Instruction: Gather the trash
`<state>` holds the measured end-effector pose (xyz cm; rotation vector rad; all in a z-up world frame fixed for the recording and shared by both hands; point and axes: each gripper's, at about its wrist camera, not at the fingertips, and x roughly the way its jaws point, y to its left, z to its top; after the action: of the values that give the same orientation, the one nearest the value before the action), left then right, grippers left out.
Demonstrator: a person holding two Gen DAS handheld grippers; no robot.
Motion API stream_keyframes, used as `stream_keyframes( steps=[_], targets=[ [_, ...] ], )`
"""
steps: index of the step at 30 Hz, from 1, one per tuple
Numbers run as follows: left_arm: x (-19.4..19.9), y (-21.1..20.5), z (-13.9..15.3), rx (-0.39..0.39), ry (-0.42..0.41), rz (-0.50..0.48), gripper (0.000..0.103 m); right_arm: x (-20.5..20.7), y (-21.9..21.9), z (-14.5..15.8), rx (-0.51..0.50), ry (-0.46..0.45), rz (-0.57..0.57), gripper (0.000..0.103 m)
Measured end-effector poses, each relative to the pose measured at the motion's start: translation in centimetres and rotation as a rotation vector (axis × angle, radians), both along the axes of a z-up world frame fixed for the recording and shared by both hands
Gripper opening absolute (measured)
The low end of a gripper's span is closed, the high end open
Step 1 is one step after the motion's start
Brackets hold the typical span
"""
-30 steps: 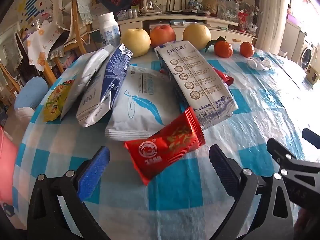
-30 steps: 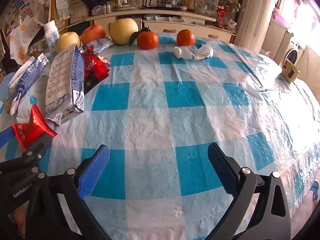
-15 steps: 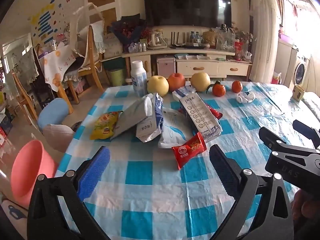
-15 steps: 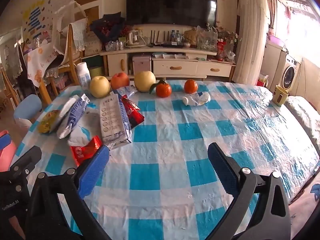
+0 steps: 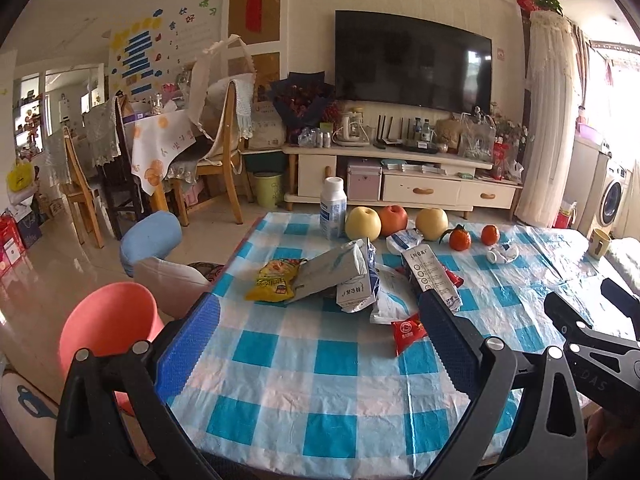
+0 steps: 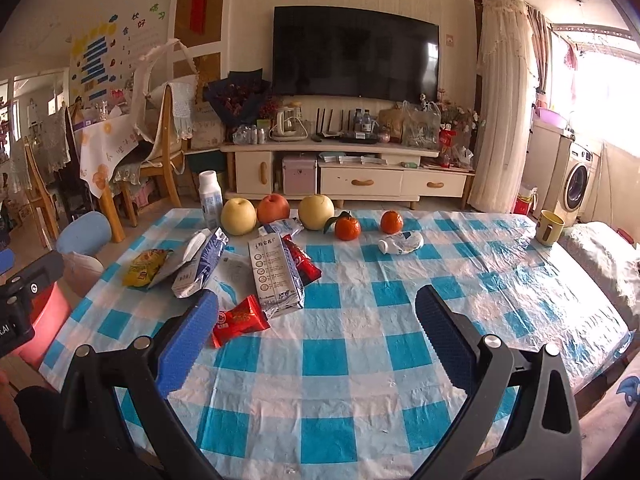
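Hovering wide apart, the left gripper (image 5: 316, 344) and right gripper (image 6: 316, 340) are held empty above the checked tablecloth (image 6: 360, 360); the red wrapper (image 6: 240, 320) is seen lying beside the milk carton (image 6: 276, 276).

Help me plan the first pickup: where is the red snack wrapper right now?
The red snack wrapper lies flat on the checked tablecloth, nearest the camera in the trash cluster, left of centre in the right wrist view, just in front of the flattened milk carton.
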<state>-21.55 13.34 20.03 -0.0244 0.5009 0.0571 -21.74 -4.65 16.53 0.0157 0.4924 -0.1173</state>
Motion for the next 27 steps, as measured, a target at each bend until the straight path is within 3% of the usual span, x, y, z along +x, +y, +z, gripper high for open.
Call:
stream_keyframes(
  steps=[11,27],
  targets=[
    [-2.4,2.4,1.0,-0.033,-0.034,0.031,0.098,-2.3,1.2,1.1,-0.027,-0.056,0.005,0.099],
    [-4.2,2.6,1.4,-0.029,-0.060,0.026,0.098,-3.7,1.6,1.3,-0.070,-0.111,0.008,0.099]
  ],
)
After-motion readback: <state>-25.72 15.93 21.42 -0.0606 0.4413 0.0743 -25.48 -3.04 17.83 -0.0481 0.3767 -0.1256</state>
